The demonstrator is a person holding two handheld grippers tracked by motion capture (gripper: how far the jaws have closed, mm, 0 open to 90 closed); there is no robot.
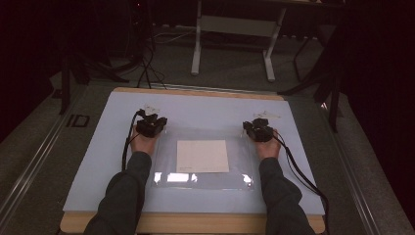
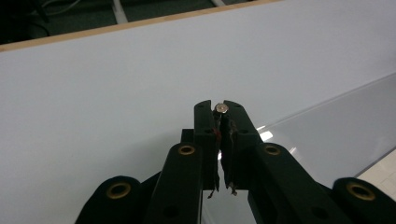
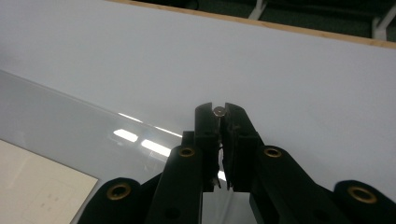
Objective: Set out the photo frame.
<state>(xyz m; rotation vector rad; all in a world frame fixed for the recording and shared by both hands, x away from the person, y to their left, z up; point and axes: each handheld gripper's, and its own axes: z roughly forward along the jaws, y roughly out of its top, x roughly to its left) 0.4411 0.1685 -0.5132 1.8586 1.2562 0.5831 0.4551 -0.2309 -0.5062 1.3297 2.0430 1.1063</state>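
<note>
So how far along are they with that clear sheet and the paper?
Already done: the cream square paper lies under or inside the clear glossy plastic sleeve, flat on the pale blue table mat. In hand: nothing; the left tongs and right tongs rest shut at its far corners. What remains is unclear.

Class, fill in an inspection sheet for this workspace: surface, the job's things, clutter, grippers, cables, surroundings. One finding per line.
Surface: pale blue mat covering a wood-edged table.
Job's things: clear plastic sleeve lying flat on the mat, cream paper sheet at its middle; whether inside or under it, cannot tell.
Clutter: nothing seen.
Grippers: left gripper and right gripper at the sleeve's far corners, fingers closed, nothing between them.
Cables: black cable trailing from the left gripper, another from the right.
Surroundings: dark room, white desk frame beyond the table.
</note>
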